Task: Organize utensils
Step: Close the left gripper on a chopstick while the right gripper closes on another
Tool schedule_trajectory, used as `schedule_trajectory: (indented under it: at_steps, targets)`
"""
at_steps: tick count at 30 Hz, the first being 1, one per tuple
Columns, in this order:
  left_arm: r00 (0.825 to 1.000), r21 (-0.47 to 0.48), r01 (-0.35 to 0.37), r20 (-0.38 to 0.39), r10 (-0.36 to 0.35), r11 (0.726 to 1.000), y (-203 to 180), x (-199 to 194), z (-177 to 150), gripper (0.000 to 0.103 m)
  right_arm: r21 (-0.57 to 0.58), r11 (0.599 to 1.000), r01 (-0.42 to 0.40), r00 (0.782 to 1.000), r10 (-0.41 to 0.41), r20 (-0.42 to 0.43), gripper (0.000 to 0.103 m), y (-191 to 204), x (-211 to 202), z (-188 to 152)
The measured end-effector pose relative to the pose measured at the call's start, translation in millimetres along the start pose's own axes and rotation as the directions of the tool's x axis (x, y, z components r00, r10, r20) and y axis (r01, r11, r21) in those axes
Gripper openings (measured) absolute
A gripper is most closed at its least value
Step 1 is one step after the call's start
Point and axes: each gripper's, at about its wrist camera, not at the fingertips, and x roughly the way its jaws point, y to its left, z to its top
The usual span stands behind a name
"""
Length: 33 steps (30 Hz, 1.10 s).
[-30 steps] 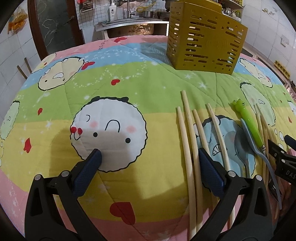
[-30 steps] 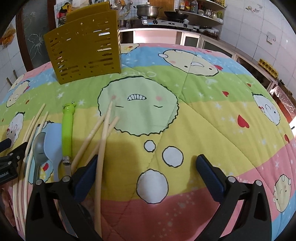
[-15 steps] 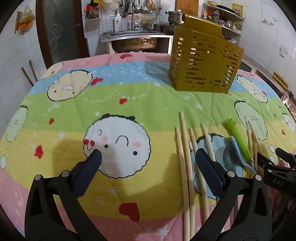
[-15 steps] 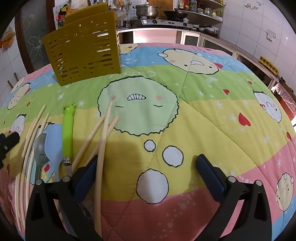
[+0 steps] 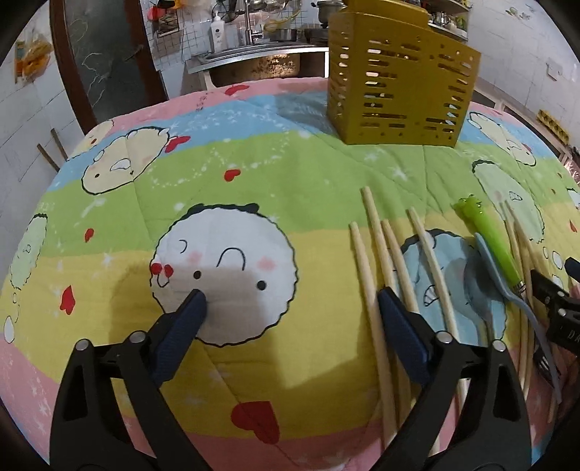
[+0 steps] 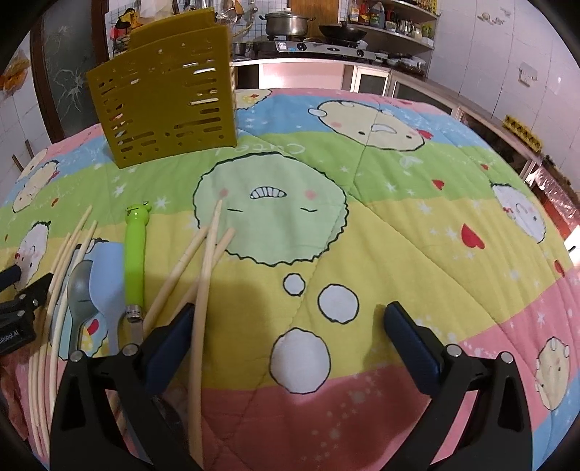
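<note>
A yellow slotted utensil holder (image 5: 398, 87) stands upright at the far side of the cartoon quilt (image 5: 253, 181); it also shows in the right wrist view (image 6: 166, 105). Several wooden chopsticks (image 5: 377, 261) lie flat by my left gripper's right finger. A green-handled knife (image 6: 134, 246), a blue spoon (image 6: 107, 275) and a grey spoon (image 6: 81, 290) lie left of more chopsticks (image 6: 203, 282). My left gripper (image 5: 291, 315) is open and empty over the quilt. My right gripper (image 6: 290, 326) is open and empty, its left finger beside a chopstick.
The quilt covers a round table (image 6: 398, 217). A sink counter (image 5: 253, 58) stands behind it, a stove shelf with pots (image 6: 311, 32) to the back right. The other gripper shows at the edge of each view.
My left gripper has risen and tilted, so more of the far kitchen shows. The right gripper has barely moved. Both stay open.
</note>
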Motion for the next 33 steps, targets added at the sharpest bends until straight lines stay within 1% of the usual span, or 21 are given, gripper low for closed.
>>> schedule_trajectory:
  at_steps: [1,3,4,6,7,8,9,10,12,14,17,20,23,26,30,33]
  targets:
    - [1.000,-0.009,0.009,-0.004,-0.009,1.000,-0.6,0.1,1.1,0.086,-0.007,1.000,0.002,1.000,-0.002,0.005,0.097,2.5,-1.4,0.3]
    - [1.000,-0.012,0.014,-0.006,-0.015,1.000,-2.7,-0.6,2.0,0.079,-0.018,1.000,-0.001,1.000,0.001,0.010,0.089,6.2,-3.2,0.6]
    - [1.000,-0.006,0.018,-0.004,-0.018,1.000,-5.8,-1.7,2.4,0.076,-0.022,1.000,-0.011,1.000,0.011,0.012,0.083,7.4,-3.9,0.9]
    - [1.000,0.002,0.027,-0.004,-0.027,1.000,-10.2,-3.6,2.3,0.065,-0.018,0.999,-0.029,0.999,0.029,0.014,0.075,7.5,-5.3,2.1]
    - [0.999,0.004,0.037,-0.007,-0.037,0.999,-12.4,-4.4,2.7,0.062,-0.015,0.999,-0.037,0.999,0.037,0.015,0.069,7.7,-5.6,3.0]
    - [0.999,0.002,0.049,-0.012,-0.049,0.999,-14.2,-4.7,3.5,0.057,-0.012,0.999,-0.044,0.999,0.044,0.015,0.062,7.3,-6.0,4.2]
    - [0.998,0.000,0.060,-0.018,-0.060,0.998,-16.3,-5.1,4.5,0.051,-0.009,0.999,-0.047,0.999,0.047,0.015,0.059,7.7,-6.4,5.2]
    - [0.997,0.001,0.069,-0.023,-0.069,0.998,-18.6,-5.6,5.3,0.049,-0.007,0.999,-0.051,0.999,0.051,0.013,0.053,8.3,-6.5,6.4]
    - [0.996,0.003,0.080,-0.031,-0.079,0.997,-20.9,-4.7,7.3,0.040,-0.013,0.998,-0.059,0.998,0.059,0.010,0.049,11.0,-7.3,8.6]
    - [0.995,-0.004,0.087,-0.039,-0.087,0.996,-22.7,-3.2,9.5,0.037,-0.026,0.998,-0.062,0.998,0.062,0.006,0.041,14.7,-6.2,10.7]
    - [0.994,-0.028,0.097,-0.049,-0.099,0.995,-22.0,0.1,12.9,0.034,-0.036,0.998,-0.055,0.998,0.055,-0.001,0.034,18.4,-3.4,12.3]
    - [0.993,-0.042,0.103,-0.051,-0.105,0.994,-20.7,1.3,13.0,0.030,-0.038,0.998,-0.058,0.998,0.058,-0.007,0.027,21.0,-2.6,14.0]
    - [0.995,-0.023,0.088,-0.054,-0.089,0.996,-22.8,-0.5,10.0,0.027,-0.037,0.997,-0.063,0.998,0.062,-0.016,0.026,22.1,0.4,16.8]
    - [0.996,-0.010,0.071,-0.046,-0.072,0.997,-23.8,-2.9,6.4,0.027,-0.031,0.997,-0.067,0.998,0.066,-0.023,0.026,21.5,3.0,18.8]
    - [0.997,-0.015,0.059,-0.040,-0.059,0.998,-25.8,0.3,8.0,0.027,-0.031,0.998,-0.063,0.998,0.063,-0.018,0.026,22.5,3.5,18.4]
    - [0.997,-0.031,0.063,-0.051,-0.064,0.998,-24.9,2.8,12.0,0.026,-0.026,0.997,-0.069,0.997,0.069,-0.016,0.023,21.9,3.4,17.8]
